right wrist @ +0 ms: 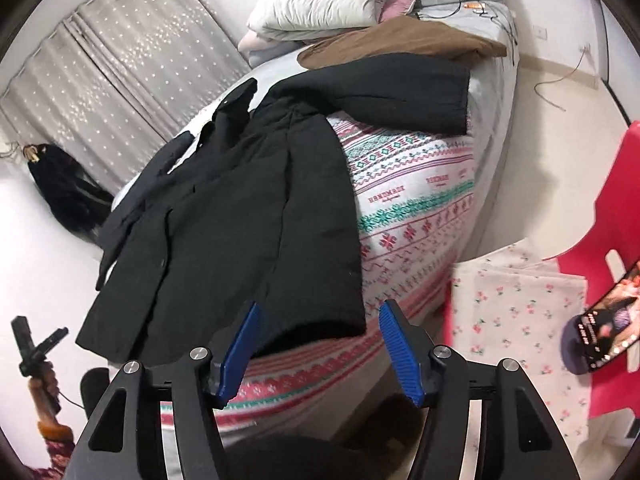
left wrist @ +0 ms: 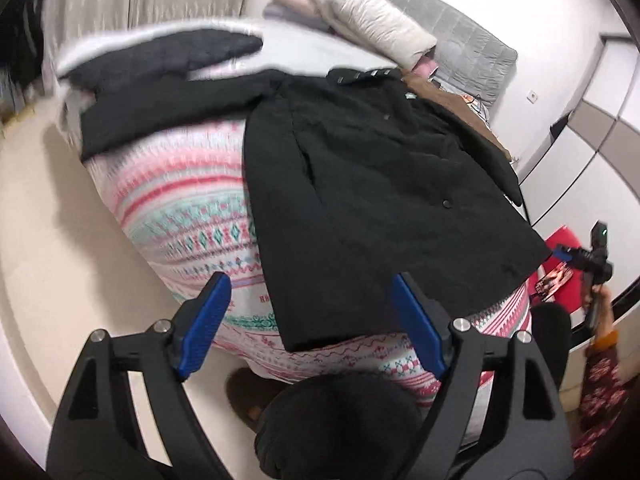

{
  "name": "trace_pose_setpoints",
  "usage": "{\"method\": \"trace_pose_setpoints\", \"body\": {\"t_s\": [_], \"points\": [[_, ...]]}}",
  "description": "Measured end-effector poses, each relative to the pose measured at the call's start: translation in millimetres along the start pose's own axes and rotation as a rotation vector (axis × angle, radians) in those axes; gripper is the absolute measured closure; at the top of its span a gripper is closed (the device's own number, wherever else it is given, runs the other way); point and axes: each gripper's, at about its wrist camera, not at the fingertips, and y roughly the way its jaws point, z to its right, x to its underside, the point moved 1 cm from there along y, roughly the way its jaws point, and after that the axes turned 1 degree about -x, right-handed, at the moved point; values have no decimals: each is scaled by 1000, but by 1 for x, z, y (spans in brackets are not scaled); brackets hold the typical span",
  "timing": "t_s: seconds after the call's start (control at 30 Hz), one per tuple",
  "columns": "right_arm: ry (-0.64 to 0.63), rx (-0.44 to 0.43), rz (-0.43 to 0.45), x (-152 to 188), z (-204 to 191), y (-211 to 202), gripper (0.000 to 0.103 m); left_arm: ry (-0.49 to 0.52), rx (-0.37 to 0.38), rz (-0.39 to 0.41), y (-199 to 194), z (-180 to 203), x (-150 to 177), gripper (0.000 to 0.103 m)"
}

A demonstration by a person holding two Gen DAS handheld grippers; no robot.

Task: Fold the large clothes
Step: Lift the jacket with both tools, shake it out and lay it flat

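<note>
Coat [left wrist: 360, 184] lies spread on bed [left wrist: 180, 208], unfolded; left gripper [left wrist: 310, 322] and right gripper [right wrist: 318, 354] released, empty; next: grasp hem.

"HOMEMADE" on patterned bedspread [right wrist: 404, 184]

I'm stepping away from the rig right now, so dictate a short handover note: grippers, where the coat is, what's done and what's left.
Left gripper: open, nothing between its jaws, over the coat's hem.
Right gripper: open and empty, over the other hem corner.
Black coat: spread flat, front up, on the patterned bedspread, hem toward you. One sleeve lies stretched out sideways across the bed.
Done: coat laid out and smoothed.
Left: all folding; probably bring the sleeves in first, then fold the body.
Brown garment and white bedding lie beyond the collar.
</note>
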Motion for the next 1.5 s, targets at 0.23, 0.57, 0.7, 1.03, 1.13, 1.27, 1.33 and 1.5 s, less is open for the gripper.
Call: {"method": "trace_pose_setpoints", "body": {"t_s": [0.23, 0.57, 0.7, 1.03, 1.13, 1.27, 1.33, 1.5], "points": [[191, -121, -91, -12, 27, 73, 63, -308, 282, -265, 85, -28, 9, 87], [221, -491, 75, -32, -43, -36, 97, -247, 581, 6, -52, 30, -17, 97], [141, -309, 21, -12, -50, -63, 97, -66, 329, -119, -54, 58, 12, 95], [44, 268, -251, 25, -33, -7, 56, 120, -186, -222, -46, 58, 34, 35], [-32, 370, -177, 11, -47, -26, 43, 163, -237, -135, -58, 60, 22, 28], [-54, 358, -85, -8, -68, -38, 33, 161, -182, -97, -50, 67, -7, 27], [-82, 318, -79, -17, -85, -31, 33, 168, -162, -96, -39, 75, -24, 27], [-161, 233, -100, -40, -130, 2, 33, 191, -107, -108, 1, 102, -70, 27]]}}
